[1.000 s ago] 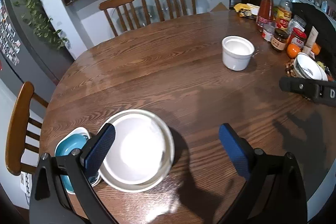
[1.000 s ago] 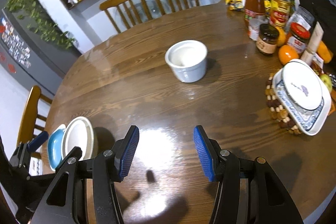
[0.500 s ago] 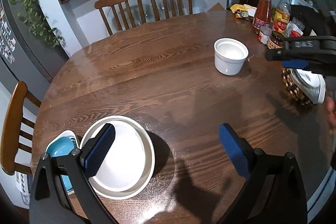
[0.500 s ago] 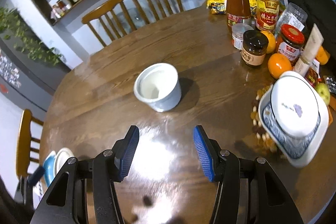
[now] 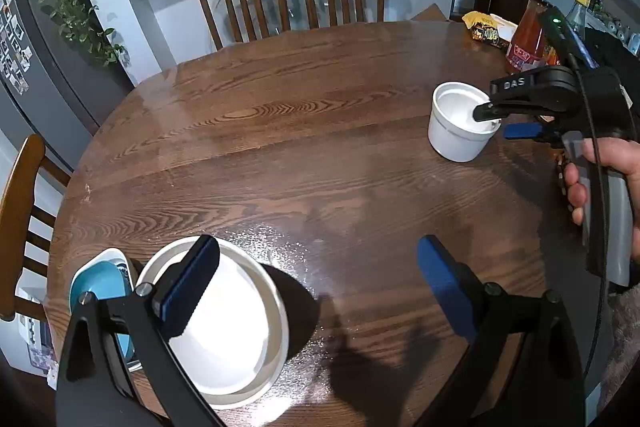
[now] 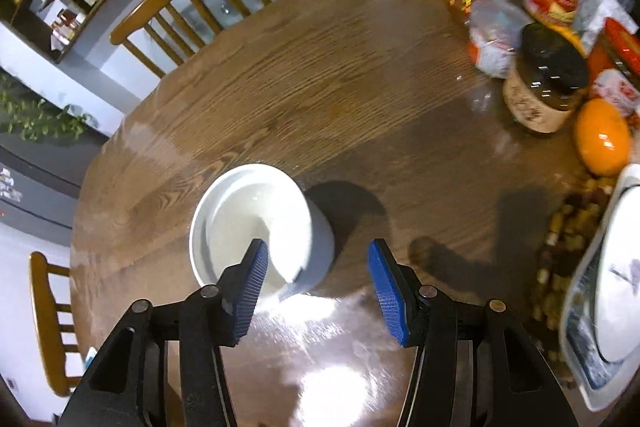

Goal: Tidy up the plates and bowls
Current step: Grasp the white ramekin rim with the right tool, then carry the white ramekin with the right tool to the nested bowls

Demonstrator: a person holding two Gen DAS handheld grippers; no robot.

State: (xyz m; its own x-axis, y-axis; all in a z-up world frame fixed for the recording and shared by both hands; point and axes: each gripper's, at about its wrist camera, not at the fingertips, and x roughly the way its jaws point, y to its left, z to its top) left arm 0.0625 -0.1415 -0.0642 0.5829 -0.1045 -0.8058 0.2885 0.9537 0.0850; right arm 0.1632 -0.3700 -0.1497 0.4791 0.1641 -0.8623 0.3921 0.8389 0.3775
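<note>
Right tongs [image 6: 316, 279] have reached white bowl [image 6: 256, 227] (jaws spread).

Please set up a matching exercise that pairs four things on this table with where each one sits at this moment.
Column one:
1. white cup
2. teal bowl
3. orange
4. white plate

Column two:
A. beside the dark-lidded jar
B. at the table's edge, next to the white plate
C. its rim between the open fingers of the right hand-held gripper
D. partly behind one finger of the open left hand-held gripper

Pairs: 1-C, 2-B, 3-A, 4-D
</note>
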